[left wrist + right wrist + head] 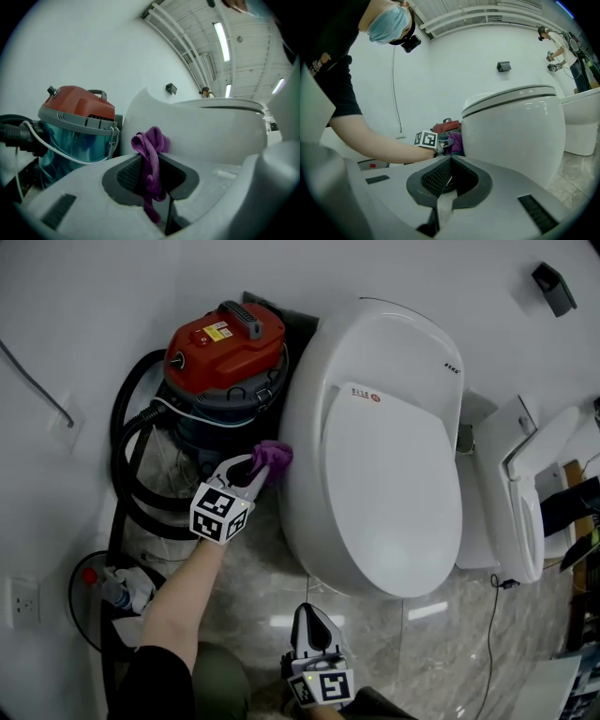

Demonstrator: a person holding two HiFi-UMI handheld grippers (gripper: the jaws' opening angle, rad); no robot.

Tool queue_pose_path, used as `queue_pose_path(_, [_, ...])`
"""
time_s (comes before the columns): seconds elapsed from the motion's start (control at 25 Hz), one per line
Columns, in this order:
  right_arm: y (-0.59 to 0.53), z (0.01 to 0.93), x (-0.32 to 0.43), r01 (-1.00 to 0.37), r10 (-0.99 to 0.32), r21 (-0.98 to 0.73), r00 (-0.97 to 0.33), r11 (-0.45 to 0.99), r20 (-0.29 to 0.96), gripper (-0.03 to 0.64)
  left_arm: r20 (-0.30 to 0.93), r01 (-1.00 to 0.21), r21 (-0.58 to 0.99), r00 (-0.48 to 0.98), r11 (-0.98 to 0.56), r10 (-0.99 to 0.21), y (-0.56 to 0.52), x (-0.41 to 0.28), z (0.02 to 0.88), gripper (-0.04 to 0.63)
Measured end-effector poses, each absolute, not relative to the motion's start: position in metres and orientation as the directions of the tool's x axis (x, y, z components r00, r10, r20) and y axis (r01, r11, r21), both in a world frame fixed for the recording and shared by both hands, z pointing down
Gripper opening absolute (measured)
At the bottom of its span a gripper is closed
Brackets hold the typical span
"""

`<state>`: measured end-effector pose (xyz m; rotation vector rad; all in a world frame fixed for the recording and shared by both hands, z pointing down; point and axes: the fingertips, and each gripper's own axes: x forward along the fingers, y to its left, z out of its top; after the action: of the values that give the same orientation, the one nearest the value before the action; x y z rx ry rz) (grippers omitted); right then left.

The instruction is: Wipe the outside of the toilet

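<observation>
The left claw [253, 470] grips a purple cloth [275, 457] against the left edge of the toilet [375, 456], tight beside the vacuum [225, 338]. The right claw [307, 611], clenched empty, hovers over open floor [253, 582] nearer

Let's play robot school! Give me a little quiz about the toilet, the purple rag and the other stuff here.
1. True or false: the left gripper is shut on a purple cloth at the side of the toilet.
2. Pick one. What stands right next to the toilet on the side with the cloth?
A. a red-topped vacuum cleaner
B. a wooden chair
C. a yellow bucket
3. Fill the gap: the toilet's lid is ____.

Key: 1 true; 2 A; 3 closed.
</observation>
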<state>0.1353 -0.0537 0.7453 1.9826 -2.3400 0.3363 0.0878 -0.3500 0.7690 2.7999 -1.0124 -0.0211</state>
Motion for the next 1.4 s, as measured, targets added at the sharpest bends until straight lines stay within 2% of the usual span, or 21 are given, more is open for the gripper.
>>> queue_pose_path(0.12, [-0.061,0.738,0.13,-0.978,-0.972,-0.135,-0.179,0.159,0.155,-0.002,-0.004,-0.59,0.087,0.805,-0.803,-0.593,-0.302,0.085,0.772,0.078])
queue_pose_path(0.24, [-0.065,0.728,0.123,-0.975,-0.974,-0.14,-0.192,0.175,0.121,-0.002,0.009,-0.552,0.095,0.833,-0.828,-0.554,-0.252,0.086,0.793,0.078])
queue_pose_path(0.52, [-0.057,0.744,0.122,-0.976,-0.966,-0.139,-0.192,0.169,0.171,-0.001,0.031,-0.421,0.135,0.907,-0.897,-0.421,-0.187,0.103,0.822,0.078])
queue_pose_path(1.04, [-0.051,0.76,0.121,-0.968,-0.962,-0.19,-0.201,0.166,0.184,-0.001,0.029,-0.537,0.19,0.84,-0.822,-0.542,-0.276,0.122,0.835,0.077])
queue_pose_path(1.24, [-0.034,0.78,0.138,-0.981,-0.955,-0.16,-0.152,0.113,0.257,0.0,0.065,-0.576,0.203,0.815,-0.792,-0.576,-0.328,0.121,0.841,0.077])
queue_pose_path(1.4, [-0.014,0.791,0.145,-0.984,-0.944,-0.142,-0.147,0.109,0.296,0.0,0.118,-0.654,0.224,0.754,-0.722,-0.646,-0.374,0.116,0.846,0.077])
